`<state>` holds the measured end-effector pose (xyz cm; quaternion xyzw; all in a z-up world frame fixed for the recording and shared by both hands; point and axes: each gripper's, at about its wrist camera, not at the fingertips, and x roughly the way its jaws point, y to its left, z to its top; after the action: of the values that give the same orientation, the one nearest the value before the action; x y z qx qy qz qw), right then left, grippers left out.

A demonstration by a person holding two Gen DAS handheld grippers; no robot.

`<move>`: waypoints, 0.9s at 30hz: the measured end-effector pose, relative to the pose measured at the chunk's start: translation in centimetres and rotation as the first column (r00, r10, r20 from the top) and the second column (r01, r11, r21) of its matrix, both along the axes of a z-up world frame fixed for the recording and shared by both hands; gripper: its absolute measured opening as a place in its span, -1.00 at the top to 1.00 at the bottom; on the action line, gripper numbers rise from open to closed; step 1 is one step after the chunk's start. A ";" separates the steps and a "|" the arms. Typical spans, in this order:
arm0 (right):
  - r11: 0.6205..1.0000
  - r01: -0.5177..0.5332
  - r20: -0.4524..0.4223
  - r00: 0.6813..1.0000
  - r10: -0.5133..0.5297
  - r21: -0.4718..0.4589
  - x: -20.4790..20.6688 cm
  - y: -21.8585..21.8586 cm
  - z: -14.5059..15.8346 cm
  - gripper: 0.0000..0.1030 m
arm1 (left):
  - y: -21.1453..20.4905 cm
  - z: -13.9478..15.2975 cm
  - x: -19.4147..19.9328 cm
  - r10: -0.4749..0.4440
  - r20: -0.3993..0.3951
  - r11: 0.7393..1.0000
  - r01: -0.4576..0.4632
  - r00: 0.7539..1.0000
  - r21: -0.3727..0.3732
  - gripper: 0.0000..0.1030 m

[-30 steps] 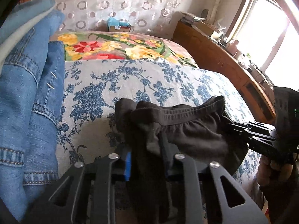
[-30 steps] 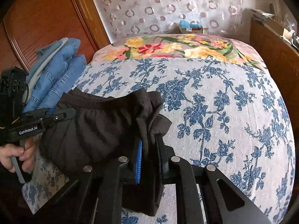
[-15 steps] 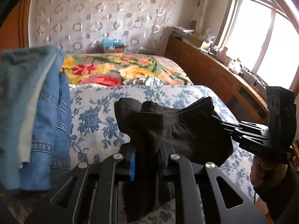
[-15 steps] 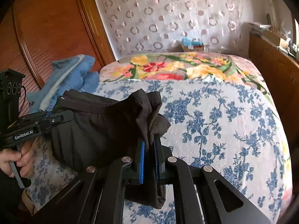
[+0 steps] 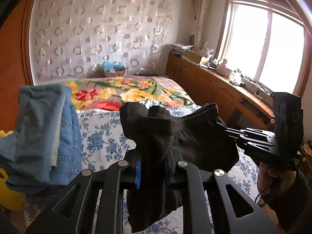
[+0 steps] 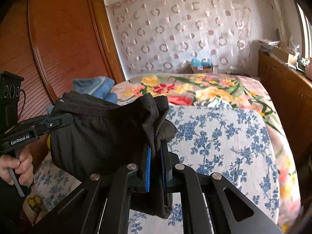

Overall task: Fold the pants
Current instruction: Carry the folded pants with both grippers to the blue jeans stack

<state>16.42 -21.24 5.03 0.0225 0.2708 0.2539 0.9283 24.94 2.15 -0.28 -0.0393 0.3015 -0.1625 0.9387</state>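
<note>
So the black pants (image 5: 187, 142) are up in the air right now, held by both grippers; the left gripper (image 5: 152, 165) is clenched on a bunched end of the waistband, center of its own view, and the right gripper (image 6: 156, 163) is pinching the other end, lower middle of its view. The fabric sags in a dark pouch between them, with a bit hanging below each set of jaws; nothing is touching the bed as far as I can tell.

Progress-wise, I'd call this early; the pants look gathered and wrinkly, no clean crease showing anywhere, and they aren't laid flat. My guess is what's left is pretty much everything: spread them out or line the legs up, lay them on the bed, then do the real folds.

The surface underneath is a bed (image 6: 224, 136) with a white and blue floral cover, and a bright flowery blanket (image 6: 204, 89) at the far end; there's a pile of jeans (image 5: 66, 136) on the left side of the left view, which could get in the way if the pants drift over there. A cardboard box (image 5: 115, 71) sits beyond the bed against a circle-patterned curtain (image 6: 185, 31); a wooden wardrobe (image 6: 58, 48) fills the upper left of the right view, and a long wooden counter (image 5: 214, 89) under a bright window (image 5: 267, 48) runs along the right of the left view.
</note>
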 end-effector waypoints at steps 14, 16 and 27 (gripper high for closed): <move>1.000 -0.029 0.102 0.994 0.028 0.006 -3.2 0.2 1.7 0.84 | 0.9 2.6 -4.3 0.022 0.079 1.000 -0.022 0.997 0.002 0.65; 0.999 -0.037 0.112 0.993 0.036 0.004 -2.9 0.2 1.6 0.84 | 1.4 2.8 -4.7 0.031 0.085 1.000 -0.031 0.996 -0.002 0.65; 0.994 -0.107 0.145 0.984 0.107 -0.012 0.2 2.6 1.6 0.84 | 4.6 3.0 -5.2 0.108 0.104 0.994 -0.107 0.989 -0.015 0.65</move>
<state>16.60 -18.63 6.60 -0.0124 0.2039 0.3038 0.9306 19.71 6.72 2.71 -0.0514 0.2486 -0.1149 0.9604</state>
